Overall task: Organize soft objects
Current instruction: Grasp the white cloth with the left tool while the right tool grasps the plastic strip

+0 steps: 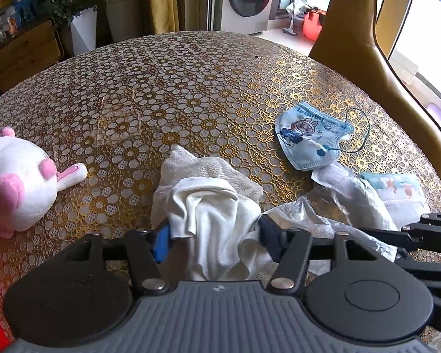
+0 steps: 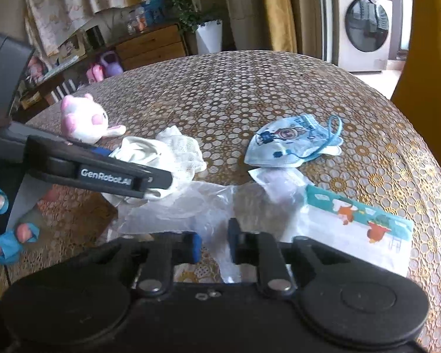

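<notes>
White cloth (image 1: 211, 206): one crumpled bundle near the front middle of the worktop (image 1: 191, 88), a smooth white fabric lying over a coarser gauze-like piece; its long axis runs from the near edge away toward the far side, the gauze end pointing away.
Left claw (image 1: 213, 235): half spread, its blue pad and dark pad pressing on either side of the white cloth's near end; it pinches the cloth.
Clear plastic bag (image 2: 191, 206): one, flattened on the worktop just right of the cloth, long axis running left to right, touching the cloth's edge.
Right claw (image 2: 214, 244): pads drawn close together with a fold of the clear plastic bag between them; it nips the film.
Face mask (image 1: 311, 138): one pale blue child's mask with a cartoon print, lying folded on the right part of the worktop, ear loops toward the right.
Mask packet (image 2: 358, 232): one flat printed wrapper at the right near edge, beside the bag, long axis slanting down to the right.
Plush toy (image 1: 17, 179): one white and pink toy at the left, on its side, its pink-lined ear pointing right toward the cloth, apart from it.
Person: fingers with blue coverings (image 2: 3, 203) show at the left edge of the right wrist view.
</notes>
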`<state>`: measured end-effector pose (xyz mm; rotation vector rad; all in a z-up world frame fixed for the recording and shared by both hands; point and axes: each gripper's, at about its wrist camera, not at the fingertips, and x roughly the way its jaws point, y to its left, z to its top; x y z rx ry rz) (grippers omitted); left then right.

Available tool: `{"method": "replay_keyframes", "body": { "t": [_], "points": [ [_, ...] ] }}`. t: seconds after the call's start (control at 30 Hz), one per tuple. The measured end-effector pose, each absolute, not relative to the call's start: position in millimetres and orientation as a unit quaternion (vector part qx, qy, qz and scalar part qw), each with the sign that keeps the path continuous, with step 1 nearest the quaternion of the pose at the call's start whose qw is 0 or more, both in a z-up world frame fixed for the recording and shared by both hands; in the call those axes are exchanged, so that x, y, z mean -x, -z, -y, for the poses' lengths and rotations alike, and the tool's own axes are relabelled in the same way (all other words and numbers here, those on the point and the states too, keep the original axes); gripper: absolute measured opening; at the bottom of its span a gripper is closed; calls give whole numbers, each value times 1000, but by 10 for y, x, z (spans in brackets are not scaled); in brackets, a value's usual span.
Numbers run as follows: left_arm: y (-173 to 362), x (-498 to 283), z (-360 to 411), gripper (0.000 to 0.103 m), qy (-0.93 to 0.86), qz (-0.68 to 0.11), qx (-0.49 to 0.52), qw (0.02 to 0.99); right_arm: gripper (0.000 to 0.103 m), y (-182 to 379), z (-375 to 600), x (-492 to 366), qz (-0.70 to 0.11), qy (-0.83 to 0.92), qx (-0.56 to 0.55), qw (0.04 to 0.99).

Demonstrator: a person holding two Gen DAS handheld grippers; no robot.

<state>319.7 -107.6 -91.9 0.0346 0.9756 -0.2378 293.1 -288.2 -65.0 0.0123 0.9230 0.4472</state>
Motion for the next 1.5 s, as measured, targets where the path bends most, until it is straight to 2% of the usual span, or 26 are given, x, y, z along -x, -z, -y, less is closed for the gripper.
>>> {"method": "replay_keyframes", "body": {
  "t": [0.07, 0.2, 0.37, 1.17, 1.5],
  "points": [
    [911, -3201, 1053, 47, 115, -466, -13, 877, 5, 648, 2914, -2931, -438, -210, -13, 874],
    [880, -3202, 1004, 33, 114, -462, -3, 879, 0, 606, 2949, -2893, -425, -202, -22, 882],
    [811, -3164, 946, 29, 112, -456, 10, 883, 0, 527, 2985, -2834, -408, -197, -32, 891],
    [263, -2805, 555, 29, 153, -430, 94, 885, 0, -30, 3032, -2493, -351, -170, -31, 921],
    [598, -2755, 597, 29, 163, -460, 34, 872, 0, 53, 3006, -2470, -363, -170, -28, 916]
  ]
}}
